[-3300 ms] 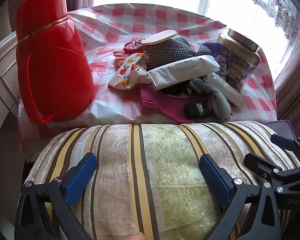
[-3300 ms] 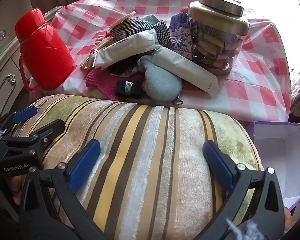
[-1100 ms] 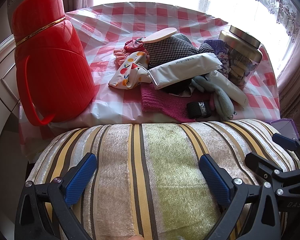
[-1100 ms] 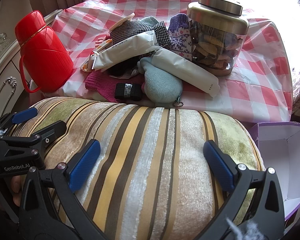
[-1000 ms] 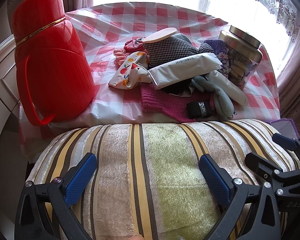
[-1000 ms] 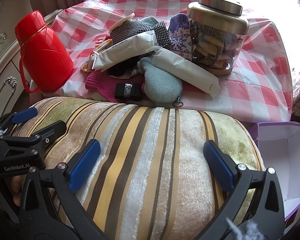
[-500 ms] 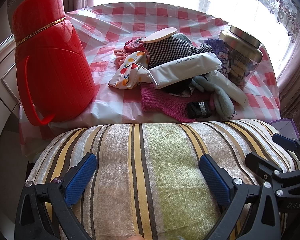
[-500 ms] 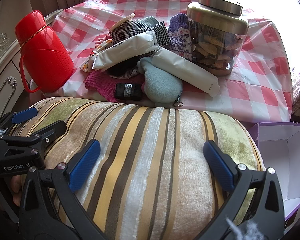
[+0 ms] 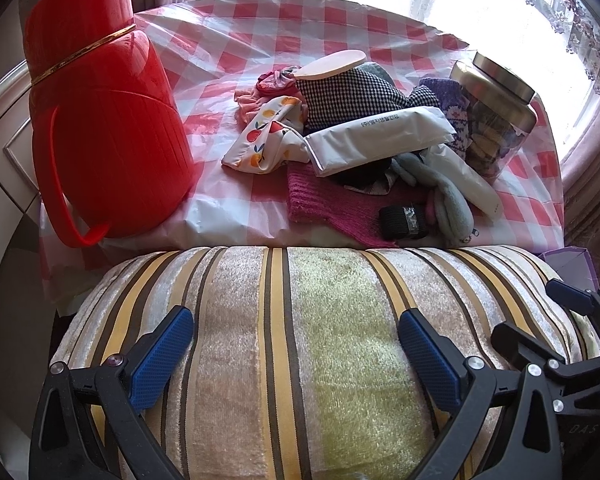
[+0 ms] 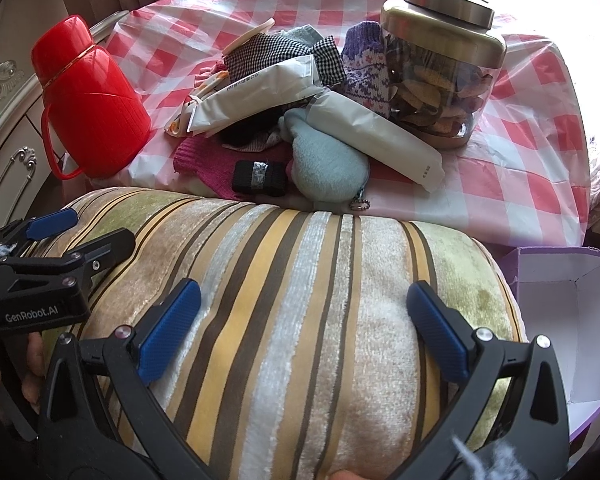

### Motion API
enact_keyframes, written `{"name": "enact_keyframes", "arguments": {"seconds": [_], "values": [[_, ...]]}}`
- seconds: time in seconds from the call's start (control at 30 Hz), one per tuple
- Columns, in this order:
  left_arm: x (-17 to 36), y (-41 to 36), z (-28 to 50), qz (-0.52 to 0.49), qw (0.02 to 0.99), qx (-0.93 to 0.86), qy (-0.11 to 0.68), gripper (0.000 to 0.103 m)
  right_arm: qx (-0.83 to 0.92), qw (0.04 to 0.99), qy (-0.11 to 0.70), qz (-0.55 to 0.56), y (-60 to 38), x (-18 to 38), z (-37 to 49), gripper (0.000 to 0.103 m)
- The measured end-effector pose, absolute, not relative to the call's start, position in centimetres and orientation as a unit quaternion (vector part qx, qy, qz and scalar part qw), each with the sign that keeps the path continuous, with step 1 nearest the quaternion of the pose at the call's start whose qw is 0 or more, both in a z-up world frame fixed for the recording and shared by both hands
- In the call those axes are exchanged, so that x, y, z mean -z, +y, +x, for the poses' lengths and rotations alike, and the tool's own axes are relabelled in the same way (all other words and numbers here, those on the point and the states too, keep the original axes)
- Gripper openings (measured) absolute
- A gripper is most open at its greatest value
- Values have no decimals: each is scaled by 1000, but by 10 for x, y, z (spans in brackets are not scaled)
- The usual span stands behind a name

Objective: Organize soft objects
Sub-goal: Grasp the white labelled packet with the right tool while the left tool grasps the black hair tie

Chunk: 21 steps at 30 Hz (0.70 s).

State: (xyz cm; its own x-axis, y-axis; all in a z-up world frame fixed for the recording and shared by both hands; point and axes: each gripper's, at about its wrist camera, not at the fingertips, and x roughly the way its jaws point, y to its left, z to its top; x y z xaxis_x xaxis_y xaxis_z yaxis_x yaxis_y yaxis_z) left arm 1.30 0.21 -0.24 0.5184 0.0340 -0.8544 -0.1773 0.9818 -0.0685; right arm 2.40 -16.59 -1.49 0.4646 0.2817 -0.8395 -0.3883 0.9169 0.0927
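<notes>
A striped velvet cushion [image 9: 332, 380] fills the lower half of both views, just in front of the table edge. My left gripper [image 9: 296, 320] is open, and the cushion bulges between its wide-spread blue fingers. On the cushion's right half my right gripper [image 10: 303, 290] is open in the same way. Each gripper shows in the other's view: right gripper [image 9: 530, 312], left gripper [image 10: 96, 226]. Beyond the cushion lies a pile of soft things: a pink knit [image 9: 324, 200], a grey-blue mitten [image 10: 328, 164], a checked cloth [image 9: 348, 96], a purple knitted mitten [image 10: 366, 60] and a fruit-print cloth [image 9: 268, 140].
A red thermos jug [image 9: 108, 128] stands at the table's left. A glass jar with a gold lid [image 10: 444, 72] stands at the right. White packets [image 9: 380, 136] and a black band [image 9: 404, 222] lie in the pile. An open purple box [image 10: 568, 320] sits low right. A drawer cabinet [image 10: 12, 160] is left.
Both views have shifted very slightly against the table since the earliest frames. The cushion and both grippers keep the same pose.
</notes>
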Motion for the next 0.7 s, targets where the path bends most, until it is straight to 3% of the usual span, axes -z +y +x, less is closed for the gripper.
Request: {"name": "enact_keyframes", "arguments": {"seconds": [0.27,0.43,0.67,0.7], "values": [[-4,-8,38,-93,869,19,486,99,-230,830,504,-64,-168,14,33,103],[2,-21,66,-115,852,63,506,82,-255,820,506,-76,-168,13,41,103],[18,-41,105,-111,830,74,542,76,-266,812,513,-78,-185,9,67,103],[22,-44,111,-112,825,73,549,71,-264,813,513,-77,-190,8,73,103]]}}
